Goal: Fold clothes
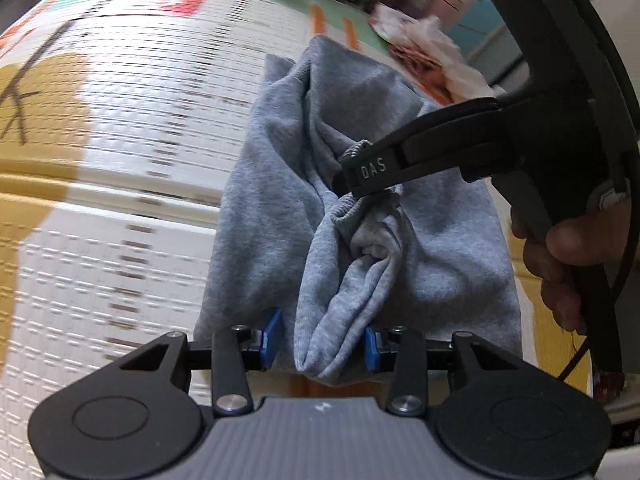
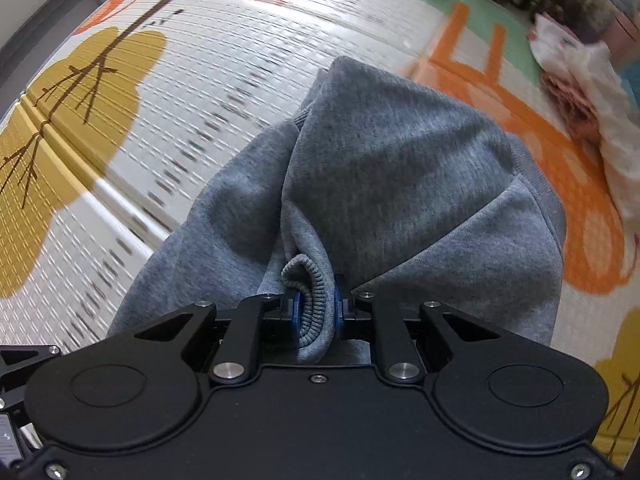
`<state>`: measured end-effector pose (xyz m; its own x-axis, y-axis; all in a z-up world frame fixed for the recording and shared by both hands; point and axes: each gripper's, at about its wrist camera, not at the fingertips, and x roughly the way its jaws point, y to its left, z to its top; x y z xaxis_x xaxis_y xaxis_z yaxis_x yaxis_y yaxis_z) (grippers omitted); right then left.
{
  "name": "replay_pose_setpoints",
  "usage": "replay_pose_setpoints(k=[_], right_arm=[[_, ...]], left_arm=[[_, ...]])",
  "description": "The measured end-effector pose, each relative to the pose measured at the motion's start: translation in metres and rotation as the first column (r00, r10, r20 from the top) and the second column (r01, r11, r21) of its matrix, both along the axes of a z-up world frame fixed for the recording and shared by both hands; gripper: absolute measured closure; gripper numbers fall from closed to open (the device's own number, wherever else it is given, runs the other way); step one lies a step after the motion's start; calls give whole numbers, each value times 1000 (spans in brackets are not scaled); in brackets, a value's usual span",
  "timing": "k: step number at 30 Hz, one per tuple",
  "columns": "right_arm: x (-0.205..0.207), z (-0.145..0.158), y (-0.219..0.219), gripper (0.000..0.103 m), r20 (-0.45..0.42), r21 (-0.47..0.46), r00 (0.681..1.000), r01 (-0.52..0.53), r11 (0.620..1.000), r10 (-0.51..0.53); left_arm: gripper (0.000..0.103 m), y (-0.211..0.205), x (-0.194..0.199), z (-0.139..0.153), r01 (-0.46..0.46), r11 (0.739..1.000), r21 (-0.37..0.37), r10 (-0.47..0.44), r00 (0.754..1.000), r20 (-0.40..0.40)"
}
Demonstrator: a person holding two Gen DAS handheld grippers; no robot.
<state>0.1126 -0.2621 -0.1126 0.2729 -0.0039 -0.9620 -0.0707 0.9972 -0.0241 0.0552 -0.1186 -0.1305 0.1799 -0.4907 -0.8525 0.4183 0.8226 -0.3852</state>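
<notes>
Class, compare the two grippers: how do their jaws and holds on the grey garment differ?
The left gripper has its jaws wide apart around a fold of the garment; the right gripper is shut tight. The left straddles plain fabric; the right pinches a ribbed cuff. Both have blue pads.

The left gripper [image 1: 320,344] stood open around a fold of the grey sweatshirt [image 1: 280,200]; the right gripper [image 1: 346,184] pinched its cuff.

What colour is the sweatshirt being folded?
Heather grey sweatshirt, ribbed cuff included; clearest in the right wrist view.
</notes>
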Motion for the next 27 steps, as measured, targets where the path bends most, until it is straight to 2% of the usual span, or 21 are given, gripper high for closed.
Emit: replay_pose_setpoints(k=[7,11,15,19,27], right_arm=[[-37,2,-35,88,-13,14,998,57,998,-56],[-51,5,-58,88,-14,79,991,137,987,-136],[-60,13,-73,89,-5,136,982,189,973,-190],[-63,28,-74,90,23,145,981,186,972,-191],[-70,72,-88,91,69,188,972,208,960,-224]], left_arm=[[61,-34,-23,0,123,992,-1,-123,992,-8],[62,-38,-29,4,136,991,-6,-136,991,-2],[73,-43,-35,8,147,989,-11,-147,989,5],[86,-44,-41,16,157,987,-31,-157,987,16],[89,-39,-50,47,179,976,-124,-171,983,72]])
